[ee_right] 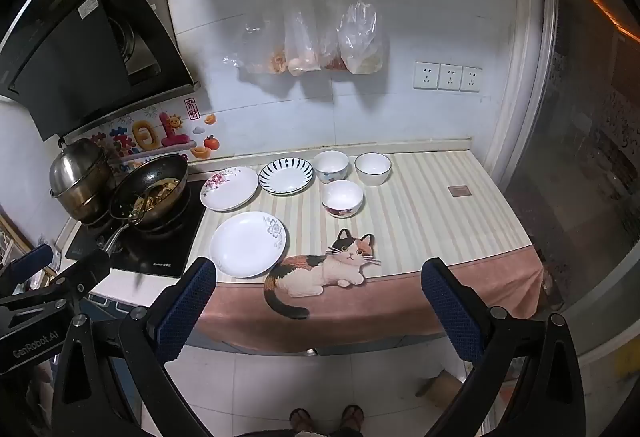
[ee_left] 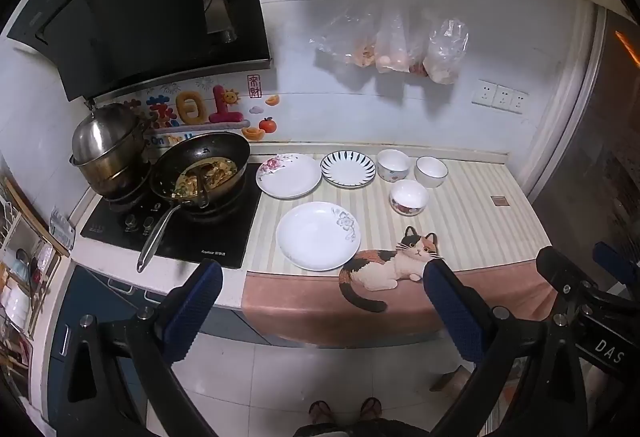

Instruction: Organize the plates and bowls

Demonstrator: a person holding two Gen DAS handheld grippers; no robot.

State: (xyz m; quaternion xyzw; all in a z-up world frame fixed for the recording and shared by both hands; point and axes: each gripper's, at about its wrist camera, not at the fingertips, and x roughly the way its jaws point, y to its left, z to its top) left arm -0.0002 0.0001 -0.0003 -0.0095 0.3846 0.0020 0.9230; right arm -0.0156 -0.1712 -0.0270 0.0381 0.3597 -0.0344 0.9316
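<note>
Both grippers hang off the counter edge, nothing touched yet. Left gripper [ee_left: 322, 285] has its fingers spread wide, nothing between them; right gripper [ee_right: 319, 281] same, wide and empty.

Task things all sit on the striped cat mat [ee_right: 420, 233]: 3 plates and 3 bowls. Near plate [ee_right: 248, 244] is closest to the edge, beside the cat print. Pink-flower plate [ee_right: 229, 188] and blue-striped plate [ee_right: 285, 175] sit behind it, nearly rim to rim. Bowls cluster right of those: back-left bowl [ee_right: 330, 166], blue-rimmed bowl [ee_right: 372, 168], red-flower bowl [ee_right: 342, 198] in front.

Risks, as I judge them:
- Plates lie flat on cloth, so a finger has to get under a rim; a shallow pinch on glazed ware likely slips and drops it.
- Pink-flower plate sits just beside the hob [ee_left: 172, 233] and the wok [ee_left: 200, 167] with food in it; a wide left approach could knock the wok handle [ee_left: 158, 235].
- Bowls stand close together, so open fingers may bump a neighbour.
- The mat overhangs the edge; snagging it could drag everything.
</note>
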